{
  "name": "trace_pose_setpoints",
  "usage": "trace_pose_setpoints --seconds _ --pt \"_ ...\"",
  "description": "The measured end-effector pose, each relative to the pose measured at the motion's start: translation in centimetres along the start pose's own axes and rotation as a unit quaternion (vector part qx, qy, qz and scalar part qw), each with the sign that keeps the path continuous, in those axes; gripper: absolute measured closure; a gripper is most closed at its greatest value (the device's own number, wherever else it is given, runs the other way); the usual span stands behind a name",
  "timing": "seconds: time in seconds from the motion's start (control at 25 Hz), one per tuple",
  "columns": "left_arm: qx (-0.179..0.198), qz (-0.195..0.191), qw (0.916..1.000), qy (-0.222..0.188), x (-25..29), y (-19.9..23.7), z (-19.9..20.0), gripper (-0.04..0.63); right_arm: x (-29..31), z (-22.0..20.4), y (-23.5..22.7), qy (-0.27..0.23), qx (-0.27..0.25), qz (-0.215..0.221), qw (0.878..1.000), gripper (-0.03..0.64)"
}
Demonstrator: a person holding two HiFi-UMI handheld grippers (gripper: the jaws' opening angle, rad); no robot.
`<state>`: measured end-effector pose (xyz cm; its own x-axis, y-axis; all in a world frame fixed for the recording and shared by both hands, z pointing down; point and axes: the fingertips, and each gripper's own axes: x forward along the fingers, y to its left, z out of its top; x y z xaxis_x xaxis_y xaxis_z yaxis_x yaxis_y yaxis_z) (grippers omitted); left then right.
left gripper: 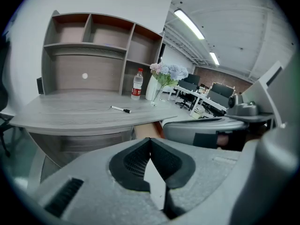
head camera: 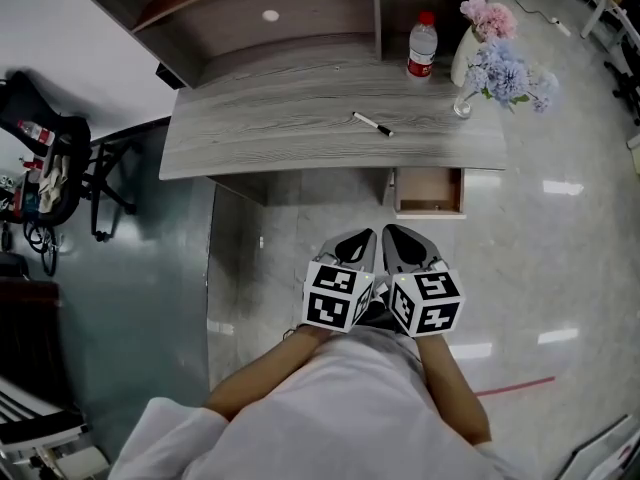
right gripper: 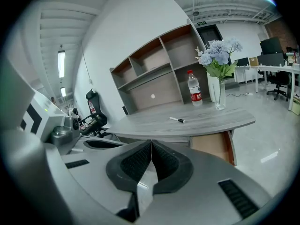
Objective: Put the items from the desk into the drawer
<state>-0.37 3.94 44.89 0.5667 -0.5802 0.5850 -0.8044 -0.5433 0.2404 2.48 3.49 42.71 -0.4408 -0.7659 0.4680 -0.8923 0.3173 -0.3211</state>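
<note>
At the far left an office chair (head camera: 55,158) draped with bags stands beside the grey wood-grain worktop (head camera: 260,128), on the dark part of the floor. A shelf unit (head camera: 270,8) with open compartments rises along the back of the worktop.

The left claw (head camera: 358,240) is held close to the person's body, well apart from the worktop and pointing towards it. In the left gripper view the left claw (left gripper: 150,146) is clenched, its black ribbed pads meeting at the tips with nothing between them. Its marker cube (head camera: 338,296) sits just above the forearm.

A black-and-white marker pen (head camera: 372,124) lies flat on the worktop, right of centre and near the front edge, touching nothing else; it also shows from the left gripper view (left gripper: 121,109) and the right gripper view (right gripper: 177,120).

The right claw (head camera: 398,236) hangs just beside the left one, its cube (head camera: 427,303) almost touching the other. Its own view shows the right claw (right gripper: 151,146) clenched too, pads together and empty.

Below the worktop's right end the wooden drawer (head camera: 430,186) is pulled open, and nothing can be seen in it.

Further back stands a water bottle (head camera: 422,46) with a red cap and label, upright at the foot of the shelves. At the right end are blue and pink flowers (head camera: 500,63) in vases.
</note>
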Motion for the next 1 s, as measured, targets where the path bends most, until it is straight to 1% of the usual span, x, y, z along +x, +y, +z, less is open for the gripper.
trace_pose_setpoints --seconds 0.32,0.52,0.8,1.0 --pt "0.014 0.014 0.9998 0.006 2.3 -0.8 1.4 0.592 0.5 1.6 -2.8 -0.014 0.011 0.01 1.0 0.615" --pt "0.013 0.018 0.9997 -0.001 3.2 -0.9 2.5 0.592 0.7 2.2 -4.0 -0.017 0.014 0.009 1.0 0.615" --pt "0.004 0.011 0.9999 0.003 4.4 -0.5 3.2 0.592 1.7 2.6 -4.8 -0.009 0.016 0.004 1.0 0.615" --pt "0.003 0.005 1.0 -0.003 6.1 0.6 4.5 0.592 3.0 3.5 -6.0 -0.007 0.011 -0.006 1.0 0.615"
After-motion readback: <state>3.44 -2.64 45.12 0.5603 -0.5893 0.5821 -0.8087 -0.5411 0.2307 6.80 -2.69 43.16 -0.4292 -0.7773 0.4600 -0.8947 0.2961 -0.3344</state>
